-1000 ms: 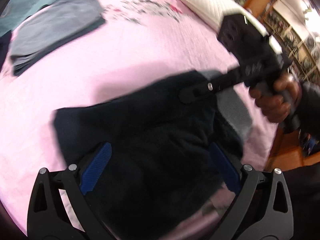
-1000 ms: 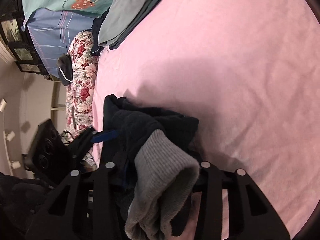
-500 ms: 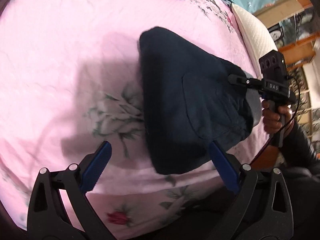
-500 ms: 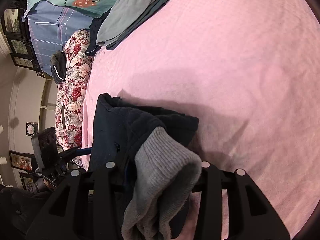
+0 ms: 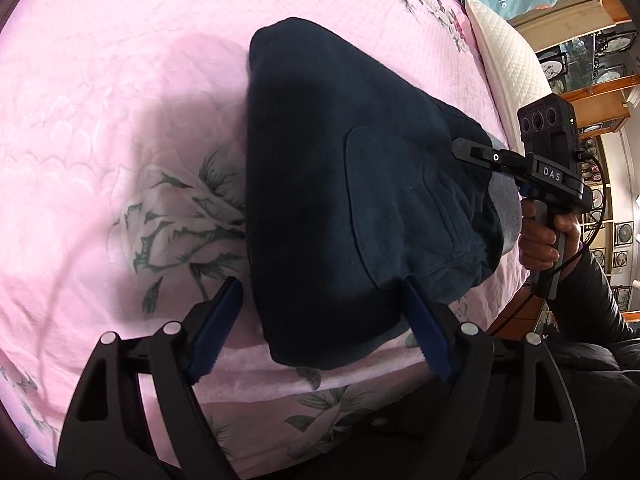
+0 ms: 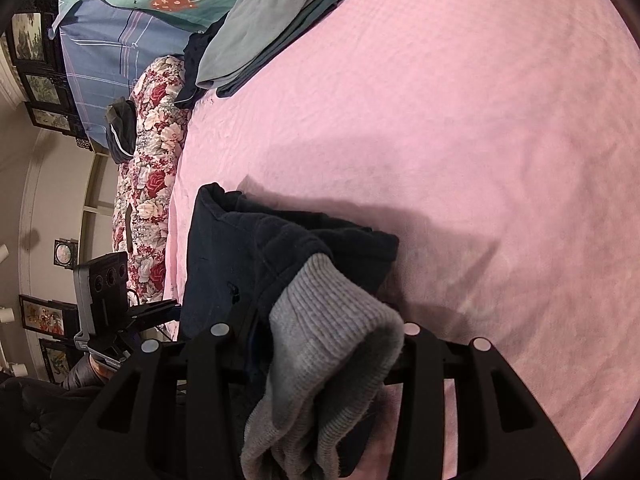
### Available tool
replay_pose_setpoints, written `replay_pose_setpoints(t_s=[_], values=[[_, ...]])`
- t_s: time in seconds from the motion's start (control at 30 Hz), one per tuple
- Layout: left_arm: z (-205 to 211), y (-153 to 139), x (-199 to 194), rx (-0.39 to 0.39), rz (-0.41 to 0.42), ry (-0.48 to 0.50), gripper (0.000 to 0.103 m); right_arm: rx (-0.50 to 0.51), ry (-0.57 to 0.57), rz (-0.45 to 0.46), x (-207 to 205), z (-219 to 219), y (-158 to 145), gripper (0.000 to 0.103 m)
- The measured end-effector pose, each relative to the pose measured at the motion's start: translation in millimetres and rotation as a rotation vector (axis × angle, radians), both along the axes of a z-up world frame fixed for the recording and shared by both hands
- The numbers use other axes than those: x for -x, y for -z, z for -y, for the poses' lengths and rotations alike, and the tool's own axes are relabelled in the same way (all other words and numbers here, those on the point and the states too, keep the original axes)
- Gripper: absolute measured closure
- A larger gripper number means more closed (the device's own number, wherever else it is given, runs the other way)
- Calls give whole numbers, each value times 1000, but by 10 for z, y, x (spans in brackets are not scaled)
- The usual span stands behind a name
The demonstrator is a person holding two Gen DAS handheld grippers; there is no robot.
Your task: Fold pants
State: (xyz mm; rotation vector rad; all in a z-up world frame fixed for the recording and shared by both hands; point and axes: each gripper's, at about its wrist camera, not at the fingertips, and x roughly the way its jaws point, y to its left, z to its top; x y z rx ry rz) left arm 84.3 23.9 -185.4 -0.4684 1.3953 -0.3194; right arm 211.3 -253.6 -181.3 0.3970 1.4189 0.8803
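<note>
Dark navy pants, folded over, lie on the pink bedspread. My left gripper straddles their near end. Its jaws are closing with the cloth between them: the right blue pad meets the fabric, while the left pad stands just off the edge. My right gripper is shut on the pants' grey ribbed band, which bunches up between its fingers. In the left wrist view the right gripper grips the far right corner of the pants, held by a hand.
A stack of folded grey and teal clothes lies at the far side of the bed beside a floral quilt. A white pillow borders the bed's right side. The bed's near edge runs just below my left gripper.
My left gripper has swung from over the middle of the pants to their near end, rolling as it went, and its jaws have narrowed. The right gripper has kept still with the grey band in it.
</note>
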Motion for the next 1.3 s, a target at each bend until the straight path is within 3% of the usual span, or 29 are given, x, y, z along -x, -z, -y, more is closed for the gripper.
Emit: replay_pose_setpoints(t_s=[0.2,0.27,0.33,0.43,0.47,0.63,0.73,0.87,0.93,1.0,1.13,1.2,1.23,1.3], values=[[143,-8,-84,-23,-1,23,21,-4,-5,-3,-1,2,5,60],[228,-7,-130,-39,-5,41,15,-2,-9,-4,-5,-3,4,60],[332,12,-169,-58,-14,63,4,-1,-13,-6,-8,-4,4,60],[481,14,-216,-111,20,90,3,-13,-21,-17,-17,-24,8,54],[503,5,-224,-111,31,89,5,-14,-21,-18,-19,-29,10,53],[471,-124,-160,-110,97,67,40,23,-30,25,25,-57,-87,62],[380,-219,-105,-85,129,28,55,31,-34,55,61,-58,-154,64],[325,-289,-56,-64,138,9,56,40,-52,116,118,-72,-286,65],[279,-273,-38,-44,120,0,40,41,-57,133,137,-81,-322,65],[208,-184,-45,-20,68,-39,32,64,-67,142,144,-97,-309,65],[117,-13,0,72,-7,-81,31,63,-47,107,105,-82,-226,64],[117,26,13,93,-1,-91,30,59,-42,90,102,-69,-185,64],[141,29,6,86,6,-85,32,61,-40,85,100,-68,-168,64],[222,-3,-17,68,29,-62,45,55,-31,67,83,-61,-144,64]])
